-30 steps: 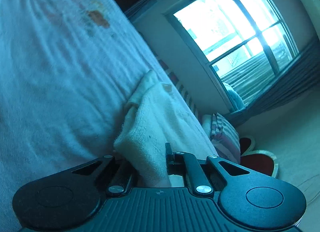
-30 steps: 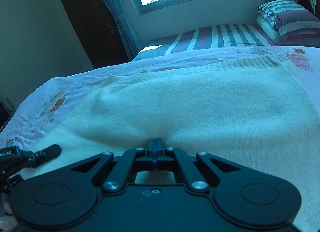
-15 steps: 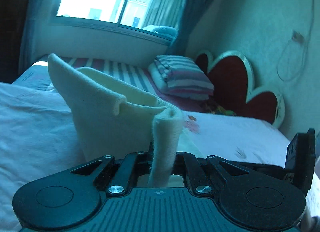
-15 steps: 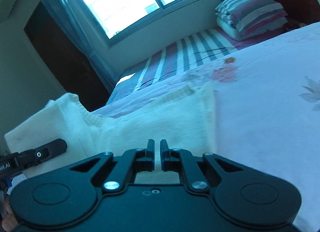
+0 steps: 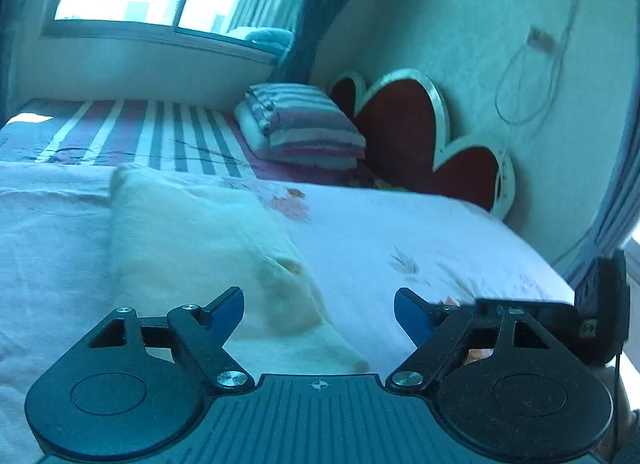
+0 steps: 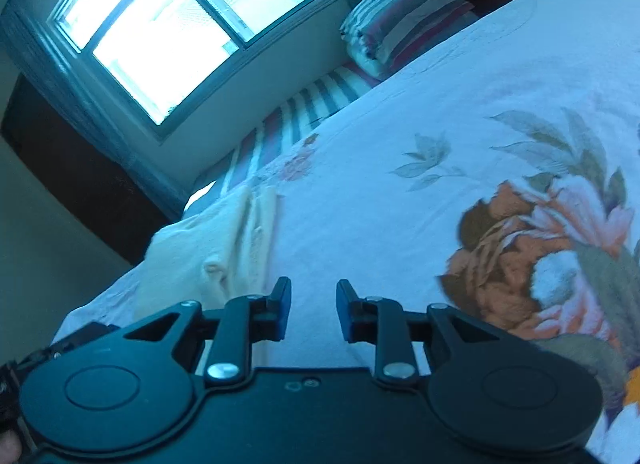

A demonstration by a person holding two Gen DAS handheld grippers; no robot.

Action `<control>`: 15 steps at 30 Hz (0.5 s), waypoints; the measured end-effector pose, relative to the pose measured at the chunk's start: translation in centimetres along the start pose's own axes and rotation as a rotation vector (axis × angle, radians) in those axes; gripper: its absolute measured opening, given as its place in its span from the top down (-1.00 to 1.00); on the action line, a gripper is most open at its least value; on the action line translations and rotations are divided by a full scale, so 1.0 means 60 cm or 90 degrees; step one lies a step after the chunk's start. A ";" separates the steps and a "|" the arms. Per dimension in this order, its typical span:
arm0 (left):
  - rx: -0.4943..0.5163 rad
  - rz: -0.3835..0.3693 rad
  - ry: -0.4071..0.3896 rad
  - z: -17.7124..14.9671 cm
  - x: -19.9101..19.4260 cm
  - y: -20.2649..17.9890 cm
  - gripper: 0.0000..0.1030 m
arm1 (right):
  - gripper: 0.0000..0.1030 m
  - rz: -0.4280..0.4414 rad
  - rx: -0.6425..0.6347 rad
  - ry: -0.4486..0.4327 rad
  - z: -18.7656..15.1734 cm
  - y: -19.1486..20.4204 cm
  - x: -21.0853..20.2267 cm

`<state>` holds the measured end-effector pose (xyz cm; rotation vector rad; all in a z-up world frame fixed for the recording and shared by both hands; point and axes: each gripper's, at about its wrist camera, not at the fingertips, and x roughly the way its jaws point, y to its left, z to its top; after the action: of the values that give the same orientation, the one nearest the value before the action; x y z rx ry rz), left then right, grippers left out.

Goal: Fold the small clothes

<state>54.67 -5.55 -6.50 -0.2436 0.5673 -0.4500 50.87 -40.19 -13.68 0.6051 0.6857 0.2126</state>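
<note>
Both wrist views low over bed (image 5: 400,232), facing window (image 6: 160,35); right view rolled; striped pillow (image 5: 304,123) shared.

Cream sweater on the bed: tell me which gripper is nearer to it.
Left. The left gripper hangs open right over the cream sweater. The right gripper, also open, sits over bare floral sheet, the sweater off to its left.

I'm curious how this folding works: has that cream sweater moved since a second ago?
Yes. The cream sweater was lifted and folded over; it now lies flat on the floral bedspread, narrower, released by the left gripper, whose jaws have just opened.
</note>
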 end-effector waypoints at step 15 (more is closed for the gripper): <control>-0.133 0.167 0.072 -0.077 -0.002 0.160 -0.58 | 0.25 0.044 -0.010 0.104 -0.043 0.069 0.067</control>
<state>55.26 2.43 -13.50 -0.3391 0.7473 -0.1507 52.30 -34.14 -14.95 0.6007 0.8212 0.3348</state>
